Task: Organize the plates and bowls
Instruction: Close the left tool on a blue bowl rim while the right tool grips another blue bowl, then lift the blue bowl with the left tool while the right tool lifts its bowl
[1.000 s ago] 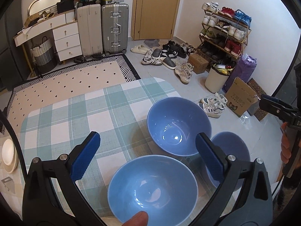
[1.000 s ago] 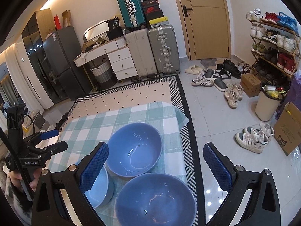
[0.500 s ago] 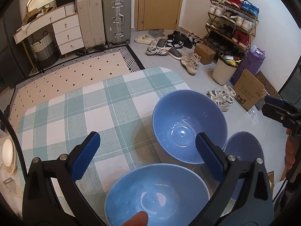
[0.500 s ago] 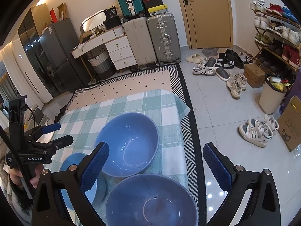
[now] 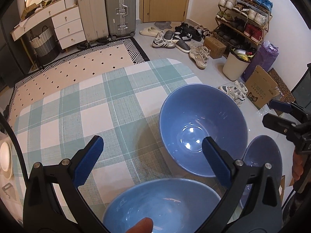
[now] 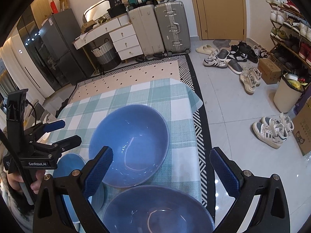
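Both views have closed in on the bowls, which now loom larger. The left gripper and right gripper hover with jaws spread, empty. The lower-frame bowl sits near the tablecloth edge, so a nudge could tip it off.

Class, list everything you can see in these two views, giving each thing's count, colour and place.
Bowls: three, blue, close together at the table's near end.
Tablecloth: one, green-and-white check, covering the table.
Plates: white, count unclear, at the left view's left edge.
Suitcases: two, silver and beige, upright on the floor beside the door.
Rug: one, cream with a black-and-white border, beyond the table.
Bin: one, cream, by the shoe rack.
Left gripper: black, blue pads, open, above the bowls.
Right gripper: black, blue pads, open, above the bowls.
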{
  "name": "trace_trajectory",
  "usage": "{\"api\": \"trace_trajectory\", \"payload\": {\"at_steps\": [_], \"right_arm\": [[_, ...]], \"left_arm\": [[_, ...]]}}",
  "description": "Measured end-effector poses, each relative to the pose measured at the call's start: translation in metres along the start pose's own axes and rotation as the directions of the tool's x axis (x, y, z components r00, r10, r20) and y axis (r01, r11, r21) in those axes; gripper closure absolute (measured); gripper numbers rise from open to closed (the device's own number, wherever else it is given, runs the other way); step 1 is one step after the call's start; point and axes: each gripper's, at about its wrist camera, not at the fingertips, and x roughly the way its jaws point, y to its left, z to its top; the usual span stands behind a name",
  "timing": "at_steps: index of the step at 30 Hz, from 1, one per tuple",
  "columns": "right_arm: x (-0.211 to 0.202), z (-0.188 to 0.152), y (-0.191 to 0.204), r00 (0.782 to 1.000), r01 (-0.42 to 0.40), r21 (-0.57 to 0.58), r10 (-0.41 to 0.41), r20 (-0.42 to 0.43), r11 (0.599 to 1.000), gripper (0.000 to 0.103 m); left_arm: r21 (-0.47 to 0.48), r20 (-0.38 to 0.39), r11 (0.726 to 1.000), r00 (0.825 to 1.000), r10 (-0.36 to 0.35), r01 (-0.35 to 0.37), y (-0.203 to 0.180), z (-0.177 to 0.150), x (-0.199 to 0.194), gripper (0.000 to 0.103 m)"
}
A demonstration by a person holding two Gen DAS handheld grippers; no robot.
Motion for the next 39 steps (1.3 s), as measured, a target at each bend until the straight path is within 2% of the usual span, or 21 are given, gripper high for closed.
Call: {"api": "trace_trajectory", "payload": {"at_steps": [3, 7, 11, 13, 19, 23, 25, 30, 36, 39], "right_arm": [[0.012, 0.000, -0.002, 1.000, 0.006, 0.000, -0.006, -0.021, 1.000, 0.005], [0.031, 0.000, -0.004, 0.998, 0.013, -0.001, -0.013, -0.062, 1.000, 0.018], [0.045, -0.002, -0.002, 0.996, 0.007, -0.009, -0.008, -0.093, 1.000, 0.022], [0.050, -0.003, -0.001, 0.995, 0.005, -0.016, -0.007, -0.102, 1.000, 0.027], [0.058, -0.008, 0.002, 0.992, -0.009, -0.015, 0.007, -0.126, 1.000, 0.038], [0.061, -0.009, 0.004, 0.991, -0.015, -0.018, 0.012, -0.131, 1.000, 0.041], [0.061, -0.010, 0.005, 0.991, -0.014, -0.022, 0.011, -0.132, 1.000, 0.049], [0.061, -0.013, 0.007, 0.991, -0.016, -0.038, 0.011, -0.134, 0.999, 0.055], [0.059, -0.016, 0.010, 0.991, 0.004, -0.059, -0.012, -0.132, 0.998, 0.069], [0.060, -0.017, 0.013, 0.991, 0.013, -0.073, -0.023, -0.132, 0.997, 0.076]], "left_arm": [[-0.003, -0.016, 1.000, 1.000, -0.007, 0.007, 0.000, 0.000, 0.010, 0.002], [-0.012, -0.032, 1.000, 0.999, -0.018, 0.017, 0.001, 0.001, 0.023, 0.002], [-0.011, -0.047, 1.000, 0.999, -0.026, 0.026, -0.001, -0.001, 0.032, 0.002], [-0.007, -0.052, 1.000, 0.998, -0.027, 0.027, -0.002, -0.002, 0.035, 0.003], [-0.001, -0.064, 0.999, 0.997, -0.046, 0.046, -0.006, -0.005, 0.040, 0.014], [0.012, -0.093, 0.998, 0.993, -0.066, 0.068, -0.009, -0.007, 0.044, 0.037], [0.027, -0.102, 0.997, 0.992, -0.071, 0.074, -0.013, -0.010, 0.046, 0.043], [0.025, -0.110, 0.996, 0.990, -0.082, 0.086, -0.015, -0.013, 0.050, 0.065], [0.023, -0.109, 0.995, 0.990, -0.095, 0.098, -0.015, -0.013, 0.053, 0.082], [0.028, -0.102, 0.995, 0.991, -0.090, 0.093, -0.015, -0.014, 0.053, 0.086]]}}
